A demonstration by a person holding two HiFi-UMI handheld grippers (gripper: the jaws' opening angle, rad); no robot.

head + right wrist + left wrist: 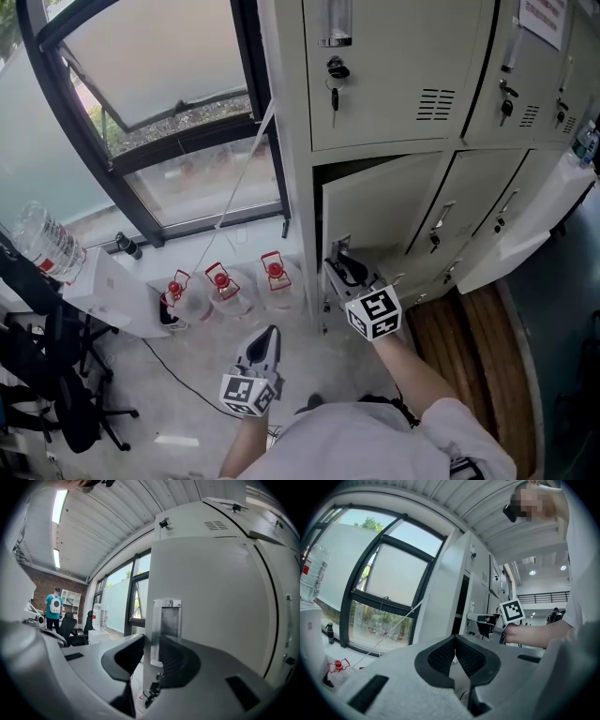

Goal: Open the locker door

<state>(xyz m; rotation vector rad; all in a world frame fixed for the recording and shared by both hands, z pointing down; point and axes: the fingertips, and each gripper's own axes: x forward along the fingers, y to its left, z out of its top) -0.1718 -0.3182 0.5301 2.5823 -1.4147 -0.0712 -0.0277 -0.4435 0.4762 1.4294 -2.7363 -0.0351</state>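
Observation:
The lower left locker door stands slightly ajar, with a dark gap along its top and left edge. My right gripper is at the door's free edge and is shut on the metal handle plate. One pad lies on each side of the plate, as the right gripper view shows. The pale door fills the right of that view. My left gripper hangs in the air to the left over the floor, shut and holding nothing. Its pads meet at the tip in the left gripper view, where the right gripper shows at the locker.
Three water jugs with red caps stand on the floor by the window, left of the lockers. A key hangs in the upper locker's lock. Another locker door hangs open at the right. Office chairs stand at the far left.

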